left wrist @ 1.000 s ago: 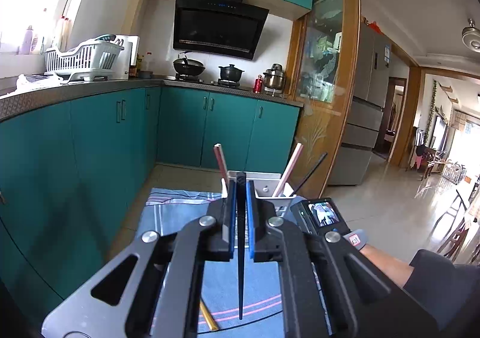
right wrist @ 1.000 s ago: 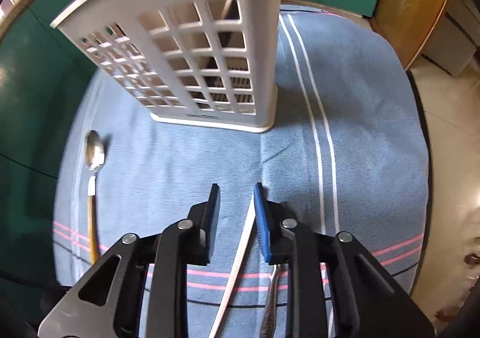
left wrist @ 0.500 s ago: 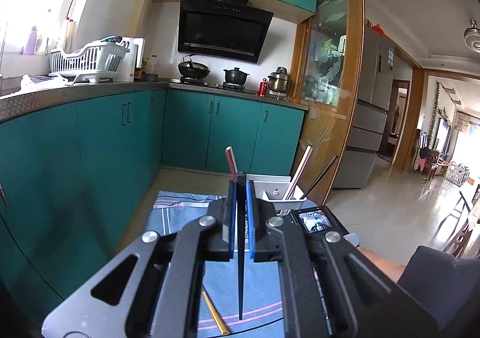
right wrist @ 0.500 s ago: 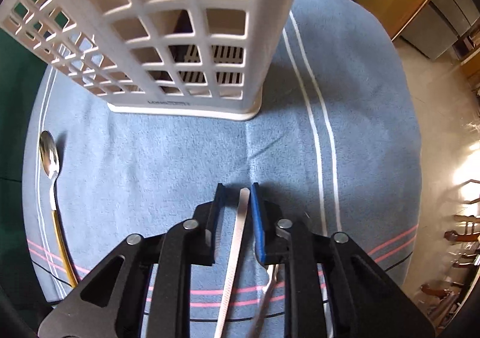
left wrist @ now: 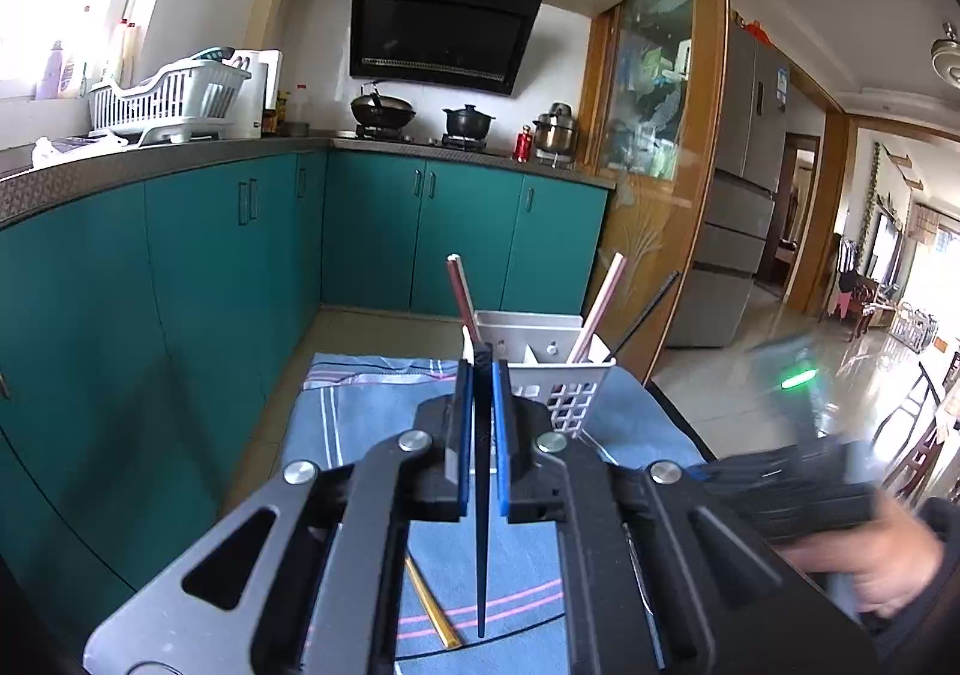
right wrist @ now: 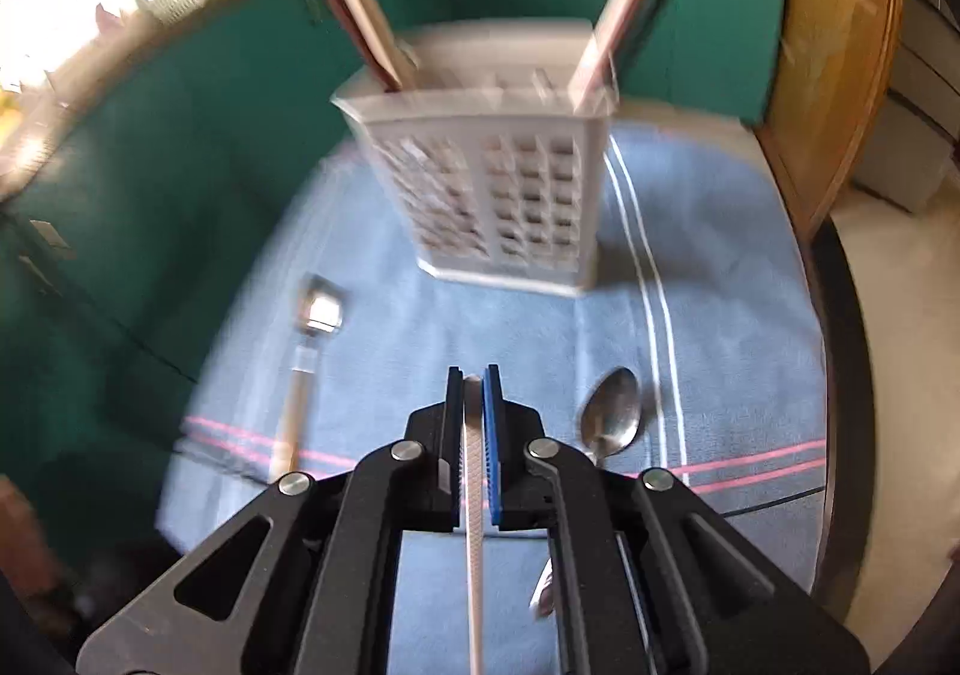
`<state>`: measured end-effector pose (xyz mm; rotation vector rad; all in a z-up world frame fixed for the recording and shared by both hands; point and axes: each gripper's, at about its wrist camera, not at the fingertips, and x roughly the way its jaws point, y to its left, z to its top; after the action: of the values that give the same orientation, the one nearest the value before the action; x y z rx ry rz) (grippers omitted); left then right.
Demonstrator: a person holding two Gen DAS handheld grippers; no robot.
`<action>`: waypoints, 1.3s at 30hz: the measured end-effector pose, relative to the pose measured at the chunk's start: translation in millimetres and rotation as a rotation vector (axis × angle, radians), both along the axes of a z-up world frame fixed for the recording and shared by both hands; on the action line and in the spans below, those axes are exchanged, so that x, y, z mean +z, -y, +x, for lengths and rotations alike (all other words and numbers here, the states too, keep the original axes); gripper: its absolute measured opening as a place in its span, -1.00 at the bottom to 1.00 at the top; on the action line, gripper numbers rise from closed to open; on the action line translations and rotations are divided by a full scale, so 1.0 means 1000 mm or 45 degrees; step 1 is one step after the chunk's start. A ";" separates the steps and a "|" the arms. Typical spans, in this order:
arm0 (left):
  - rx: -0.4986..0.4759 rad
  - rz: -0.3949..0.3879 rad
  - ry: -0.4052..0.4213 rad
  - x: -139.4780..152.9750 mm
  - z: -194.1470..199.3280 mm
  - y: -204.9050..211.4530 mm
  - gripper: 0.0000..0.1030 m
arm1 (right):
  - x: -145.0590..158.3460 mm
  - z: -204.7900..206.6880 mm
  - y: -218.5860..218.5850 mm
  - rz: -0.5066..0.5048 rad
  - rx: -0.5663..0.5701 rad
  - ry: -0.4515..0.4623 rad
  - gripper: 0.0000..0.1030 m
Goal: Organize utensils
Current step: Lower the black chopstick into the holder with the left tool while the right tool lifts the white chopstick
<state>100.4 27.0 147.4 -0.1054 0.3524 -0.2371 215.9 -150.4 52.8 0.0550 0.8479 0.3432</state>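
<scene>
My left gripper (left wrist: 482,369) is shut on a dark chopstick (left wrist: 481,555) that hangs tip-down over the blue cloth, just short of the white lattice utensil holder (left wrist: 558,375). In the right wrist view, my right gripper (right wrist: 474,375) has its jaws closing on a thin white chopstick (right wrist: 474,555), with the pads pressing it, above the cloth. The holder (right wrist: 510,195) stands ahead of it with pink chopsticks (right wrist: 612,21) and a black one inside. A gold-handled spoon (right wrist: 300,375) lies at the left and a silver spoon (right wrist: 609,417) just right of the fingers.
The striped blue cloth (right wrist: 720,315) covers a small round table with its edge close on the right. Teal cabinets (left wrist: 180,285) line the left and far side. A person's hand (left wrist: 870,567) holds the right gripper, blurred, at the left wrist view's lower right.
The right gripper shut on the white chopstick, rose off the cloth and drew back from the holder. The left gripper kept still with the dark chopstick.
</scene>
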 end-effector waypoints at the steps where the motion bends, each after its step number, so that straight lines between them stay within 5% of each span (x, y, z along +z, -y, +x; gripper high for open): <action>1: 0.002 0.006 -0.016 -0.001 0.000 0.003 -0.89 | 0.014 -0.014 0.003 0.036 0.016 0.045 -0.87; 7: 0.019 0.028 -0.046 0.000 0.000 0.018 -0.88 | 0.081 -0.056 0.014 0.124 0.067 0.238 -0.87; 15: 0.017 -0.008 -0.042 0.023 0.012 0.017 -0.88 | 0.130 -0.052 0.020 0.134 0.096 0.348 -0.87; 29: 0.040 -0.100 0.150 0.155 0.092 0.013 -0.88 | 0.224 0.028 0.041 0.110 0.007 0.486 -0.87; 34: 0.075 -0.114 0.224 0.173 0.129 0.027 -0.88 | 0.236 0.058 0.050 0.108 -0.045 0.526 -0.87; 39: 0.112 -0.148 0.202 0.144 0.174 0.038 -0.88 | 0.217 0.096 0.058 0.146 -0.101 0.510 -0.87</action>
<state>274.2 -11.0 291.7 -0.2146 0.1758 -0.1773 312.0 -208.4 270.2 0.1218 0.4280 0.3140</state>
